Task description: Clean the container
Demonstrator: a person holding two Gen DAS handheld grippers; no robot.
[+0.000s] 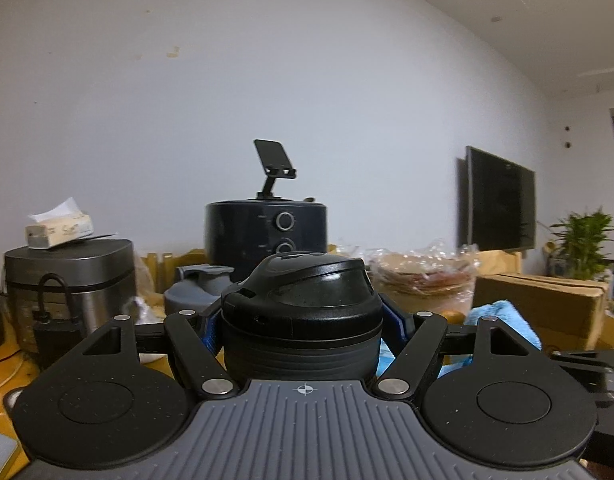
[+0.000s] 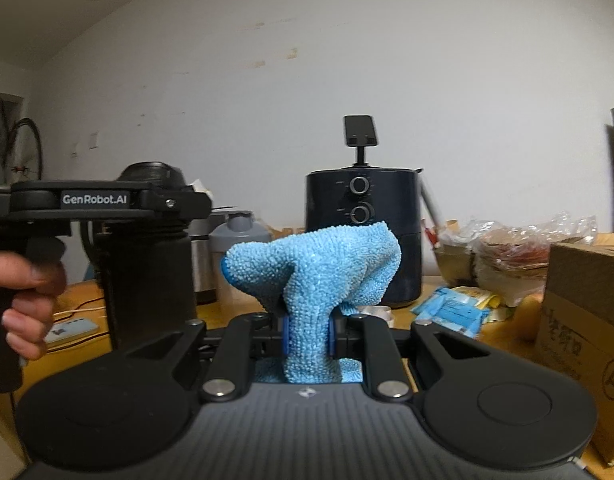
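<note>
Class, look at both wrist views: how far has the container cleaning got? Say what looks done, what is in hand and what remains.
Done: the left gripper is clamped on the black container, lid on, and the right gripper pinches the blue cloth. In hand: both are held up above the table, side by side. Left: in the right wrist view the cloth sits apart from the container, so the wiping shown here remains.

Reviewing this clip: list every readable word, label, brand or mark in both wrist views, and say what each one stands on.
"GenRobot.AI": white lettering on the left gripper, seen in the right wrist view.
"A" in a circle: cardboard box, lower front face.
Printed characters above that mark on the box: too blurred to read.
Tissue pack on the rice cooker: writing too blurred.
Blue packets on the table: print too small.
</note>
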